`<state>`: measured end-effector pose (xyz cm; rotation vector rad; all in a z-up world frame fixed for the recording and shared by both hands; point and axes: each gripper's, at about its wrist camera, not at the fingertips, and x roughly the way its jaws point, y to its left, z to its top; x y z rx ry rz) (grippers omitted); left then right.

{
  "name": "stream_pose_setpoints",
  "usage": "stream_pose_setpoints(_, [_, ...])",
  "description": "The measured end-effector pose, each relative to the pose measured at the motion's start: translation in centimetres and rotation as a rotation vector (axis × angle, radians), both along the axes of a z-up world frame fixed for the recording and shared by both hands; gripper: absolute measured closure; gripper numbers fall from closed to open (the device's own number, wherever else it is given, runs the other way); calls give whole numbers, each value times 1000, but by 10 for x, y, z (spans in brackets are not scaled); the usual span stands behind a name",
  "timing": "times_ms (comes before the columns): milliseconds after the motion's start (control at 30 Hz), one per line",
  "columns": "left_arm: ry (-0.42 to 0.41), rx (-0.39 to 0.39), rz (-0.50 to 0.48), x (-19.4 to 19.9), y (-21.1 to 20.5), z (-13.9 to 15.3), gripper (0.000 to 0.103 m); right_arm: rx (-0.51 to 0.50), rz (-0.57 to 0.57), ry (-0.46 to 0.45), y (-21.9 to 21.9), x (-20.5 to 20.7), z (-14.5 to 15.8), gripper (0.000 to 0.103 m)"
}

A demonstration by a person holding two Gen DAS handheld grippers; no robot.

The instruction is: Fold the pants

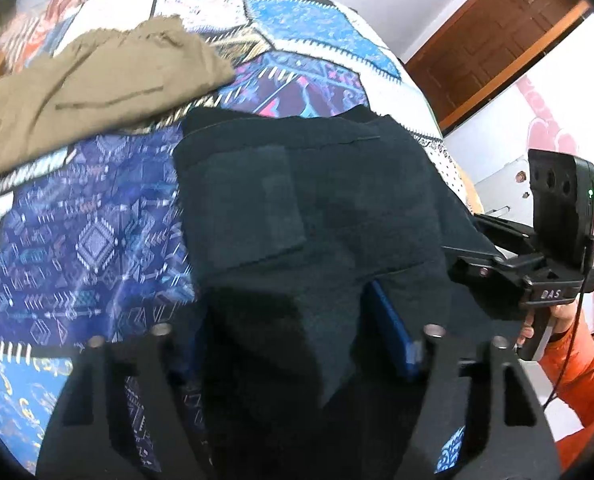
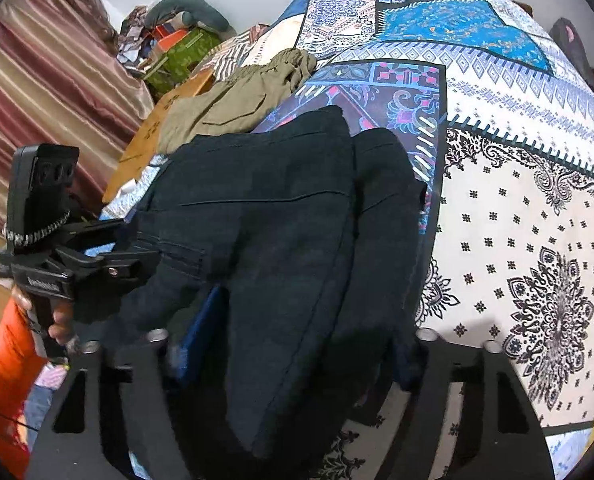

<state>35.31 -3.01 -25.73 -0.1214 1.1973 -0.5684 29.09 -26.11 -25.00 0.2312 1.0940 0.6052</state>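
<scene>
- Bedroom setting: patchwork bedspread in blue and white covers the bed; striped curtain and a heap of clutter by the wall on my left; brown door on my right.
- Dark pants: the item I am folding. They lie on the bedspread in front of me, already doubled into a thick stack, with the near end lifted off the bed in both tools.
- Khaki pants: a second pair, lying beyond the dark ones and just beside their far-left corner. Not in play.
- Left hand-held gripper: blue pads pinching a bunched fold of the dark pants.
- Right hand-held gripper: likewise pinching the near edge of the same pants; cloth fills the gap between its pads.
- Step in hand, as I judge it: carrying the near end over toward the far end.
- How to do it well: keep both tools level and moving together so the edge stays straight; hold the cloth taut between them; lay the end square on the far edge; release only once the layers rest flat.
- Risk: thick layers may slip or skew if one side leads.
</scene>
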Motion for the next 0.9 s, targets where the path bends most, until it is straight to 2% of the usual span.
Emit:
stream_pose_setpoints(167, [-73, 47, 4, -6, -8, 19, 51, -14, -6, -31, 0, -4, 12, 70])
stream_pose_setpoints(300, [-141, 64, 3, -16, -11, 40, 66, -25, -2, -69, 1, -10, 27, 73])
stream_pose_setpoints(400, [-177, 74, 19, -20, -10, 53, 71, -37, 4, -119, 4, -18, 42, 75])
stream_pose_setpoints(633, [-313, 87, 80, -30, 7, 99, 73, -32, 11, -234, 18, -15, 87, 76])
stream_pose_setpoints(767, [-377, 85, 125, -25, 29, 128, 73, -13, 27, -303, 38, -5, 112, 76])
stream_pose_setpoints(900, [-436, 118, 168, -18, 49, 149, 73, -6, 48, -361, 63, 5, 129, 76])
